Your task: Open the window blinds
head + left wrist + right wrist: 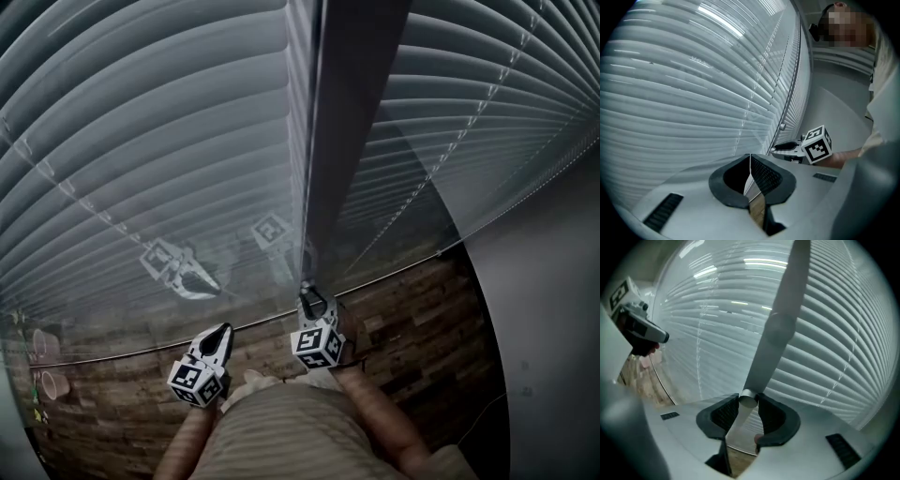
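Right in front of the person, the window blinds (159, 141) fill the view, pale slats stacked row on row, and down their middle hangs the grey tilt wand (780, 324). The right gripper (748, 401) has its jaws clamped on the wand's lower end, pinched between both pads. The left gripper (750, 164), just beside it and a little lower in the head view, points at the slats with its jaws pressed together on nothing.
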